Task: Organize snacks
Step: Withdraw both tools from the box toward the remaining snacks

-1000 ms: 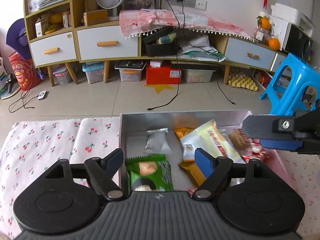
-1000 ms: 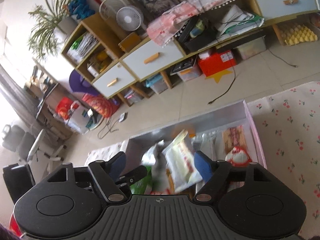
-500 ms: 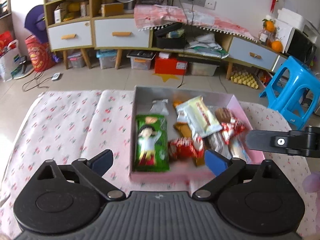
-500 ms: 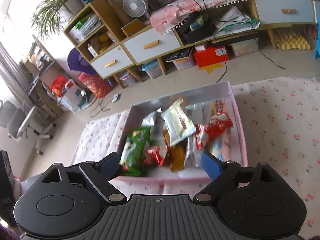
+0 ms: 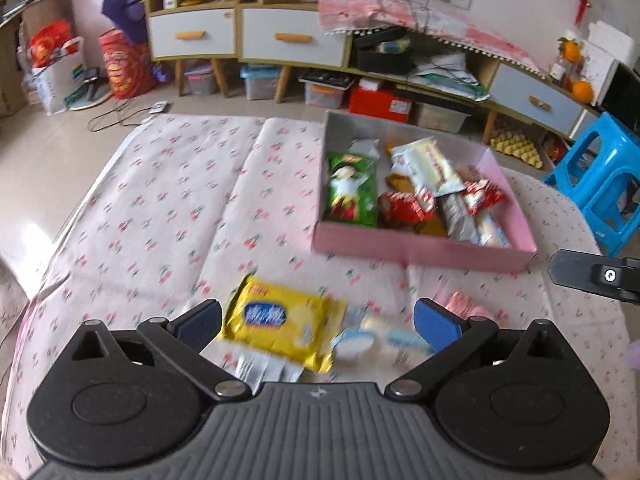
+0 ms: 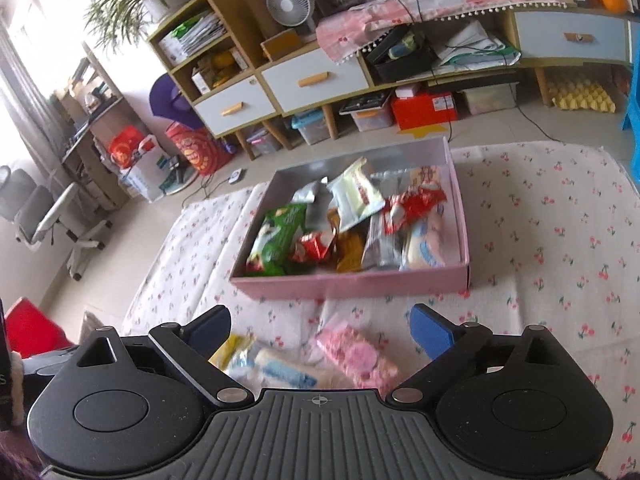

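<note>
Blue stool (image 5: 600, 184), white fan (image 6: 290, 4)

Pink box (image 5: 420, 249); cherry-print cloth (image 5: 160, 208); yellow pkt (image 5: 280, 320); green pkt (image 5: 352, 188).

A cherry-print cloth (image 5: 168, 216) covers the counter. On it sits a pink box (image 6: 360, 286) filled with snack packets. Nearer the camera, loose on the cloth, lie a yellow packet (image 5: 280, 326), a blue-and-white packet (image 6: 280, 372) and a pink packet (image 6: 356, 354).
</note>
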`<state>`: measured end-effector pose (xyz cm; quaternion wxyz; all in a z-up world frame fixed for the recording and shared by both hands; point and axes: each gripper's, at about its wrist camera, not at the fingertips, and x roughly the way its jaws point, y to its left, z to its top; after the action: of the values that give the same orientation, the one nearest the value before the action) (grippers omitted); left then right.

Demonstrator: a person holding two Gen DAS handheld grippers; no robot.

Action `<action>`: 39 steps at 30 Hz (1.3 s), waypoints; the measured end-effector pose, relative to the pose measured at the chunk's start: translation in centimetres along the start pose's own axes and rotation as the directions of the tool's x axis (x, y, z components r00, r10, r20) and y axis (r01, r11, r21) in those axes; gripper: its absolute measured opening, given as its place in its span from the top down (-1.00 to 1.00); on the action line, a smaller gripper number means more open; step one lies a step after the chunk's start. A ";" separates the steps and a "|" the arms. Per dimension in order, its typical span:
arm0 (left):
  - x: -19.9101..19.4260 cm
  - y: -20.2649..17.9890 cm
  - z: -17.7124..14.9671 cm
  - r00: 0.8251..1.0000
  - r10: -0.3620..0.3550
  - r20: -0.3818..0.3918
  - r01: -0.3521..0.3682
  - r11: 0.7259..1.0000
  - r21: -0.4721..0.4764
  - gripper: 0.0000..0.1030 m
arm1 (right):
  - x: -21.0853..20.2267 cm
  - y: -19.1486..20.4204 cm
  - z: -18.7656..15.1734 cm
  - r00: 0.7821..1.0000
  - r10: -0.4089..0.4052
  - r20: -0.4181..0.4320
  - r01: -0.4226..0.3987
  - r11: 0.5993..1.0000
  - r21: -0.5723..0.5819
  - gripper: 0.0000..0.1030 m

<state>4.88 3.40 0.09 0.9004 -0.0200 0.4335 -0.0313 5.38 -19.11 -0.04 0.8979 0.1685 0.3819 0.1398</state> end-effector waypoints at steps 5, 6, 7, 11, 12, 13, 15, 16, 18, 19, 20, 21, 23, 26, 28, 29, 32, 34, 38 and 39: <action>-0.2 0.5 -2.4 0.998 0.052 0.022 -0.052 0.998 0.017 -0.99 | 0.4 0.0 -2.1 1.000 0.012 -0.016 -0.013 1.000 -0.025 -0.89; -0.4 0.8 -2.9 0.998 0.054 0.021 -0.055 0.998 0.014 -0.99 | 0.5 0.0 -2.5 1.000 0.016 -0.022 -0.017 0.999 -0.033 -0.89; -0.3 1.0 -3.4 0.998 0.058 0.020 -0.058 0.998 0.008 -0.99 | 0.6 0.1 -2.8 0.999 0.019 -0.031 -0.020 0.999 -0.045 -0.89; -0.1 1.5 -4.7 0.997 0.070 0.025 -0.070 0.998 -0.002 -0.99 | 1.0 0.6 -4.4 0.997 0.049 -0.055 -0.056 0.990 -0.127 -0.89; 0.0 1.7 -5.0 0.997 0.067 0.030 -0.067 0.998 -0.001 -0.99 | 1.1 0.8 -4.8 0.997 0.058 -0.060 -0.066 0.987 -0.146 -0.89; 0.0 1.9 -5.3 0.997 0.066 0.035 -0.066 0.998 -0.001 -0.99 | 1.2 0.9 -5.2 0.996 0.064 -0.064 -0.074 0.984 -0.164 -0.89; 0.3 2.4 -6.0 0.996 0.071 0.048 -0.071 0.997 -0.003 -0.99 | 1.6 1.0 -6.1 0.994 0.079 -0.077 -0.093 0.976 -0.198 -0.89; 0.4 2.6 -6.4 0.996 0.077 0.052 -0.077 0.997 -0.006 -0.99 | 1.8 1.1 -6.5 0.992 0.086 -0.089 -0.104 0.971 -0.215 -0.89; 0.8 3.0 -7.1 0.996 0.079 0.051 -0.079 0.997 -0.002 -0.99 | 2.1 1.2 -7.3 0.989 0.098 -0.106 -0.122 0.960 -0.252 -0.89; 1.0 3.2 -7.4 0.996 0.079 0.049 -0.080 0.997 0.002 -0.99 | 2.3 1.2 -7.7 0.988 0.104 -0.113 -0.131 0.953 -0.273 -0.89; 1.1 3.4 -7.6 0.996 0.081 0.049 -0.082 0.997 0.005 -0.99 | 2.5 1.2 -8.1 0.987 0.107 -0.120 -0.139 0.945 -0.295 -0.89; 1.3 3.6 -7.9 0.995 0.085 0.049 -0.085 0.996 0.008 -0.99 | 2.6 1.3 -8.4 0.986 0.110 -0.127 -0.145 0.939 -0.313 -0.89; 1.6 4.0 -8.3 0.995 0.087 0.047 -0.087 0.996 0.011 -0.99 | 2.9 1.2 -8.8 0.984 0.117 -0.135 -0.156 0.931 -0.331 -0.89; 2.0 4.4 -8.7 0.996 0.077 0.041 -0.077 0.997 0.009 -0.99 | 3.1 1.0 -9.2 0.980 0.134 -0.145 -0.176 0.926 -0.335 -0.89; 2.2 4.4 -8.9 0.996 0.076 0.040 -0.077 0.997 0.015 -0.99 | 3.5 1.1 -9.4 0.977 0.146 -0.157 -0.192 0.921 -0.338 -0.89; 2.3 4.4 -9.1 0.996 0.076 0.048 -0.077 0.997 0.022 -0.99 | 3.7 1.2 -9.4 0.975 0.151 -0.162 -0.199 0.920 -0.339 -0.89; 2.1 4.4 -9.3 0.995 0.071 0.068 -0.074 0.996 0.041 -0.99 | 4.3 1.5 -9.4 0.972 0.152 -0.178 -0.206 0.913 -0.351 -0.89; 2.3 4.6 -9.3 0.995 0.063 0.073 -0.066 0.997 0.039 -0.99 | 4.9 1.7 -9.4 0.974 0.139 -0.181 -0.198 0.911 -0.363 -0.89; 2.3 4.9 -9.5 0.994 0.049 0.102 -0.054 0.997 0.048 -1.00 | 6.1 1.7 -9.0 0.979 0.109 -0.175 -0.168 0.913 -0.373 -0.89; 2.4 5.0 -9.5 0.993 0.047 0.111 -0.053 0.997 0.052 -1.00 | 6.3 1.7 -8.9 0.980 0.104 -0.170 -0.162 0.912 -0.377 -0.89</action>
<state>-0.89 8.09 -8.01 0.9236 0.0138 0.3826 -0.0193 2.88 -13.45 -9.12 0.8713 0.0021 0.3990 0.2858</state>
